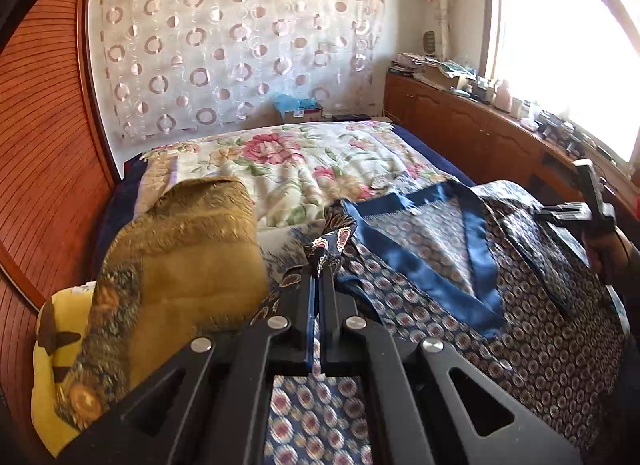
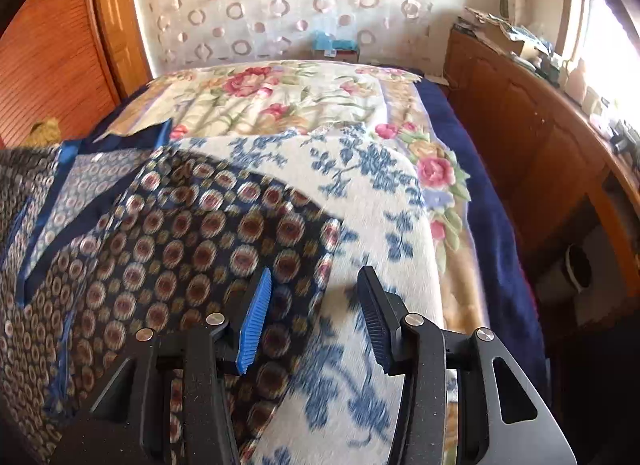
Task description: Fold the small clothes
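Pinching one patterned garment [image 1: 460,265], left gripper [image 1: 320,265]; right gripper [image 2: 316,289] gapes.

place: home bedroom | signs: bed [image 2: 472,193], floral blanket [image 1: 280,161], curtain [image 1: 240,45]

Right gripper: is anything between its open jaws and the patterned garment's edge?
Nothing visible. The right gripper hangs open directly over the patterned garment edge on the blue-flowered blanket; the left gripper already pinches another corner.

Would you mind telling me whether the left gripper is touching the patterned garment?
Touching. The left wrist view shows the left gripper shut, with a bunched fold of the patterned garment pinched between its fingertips.
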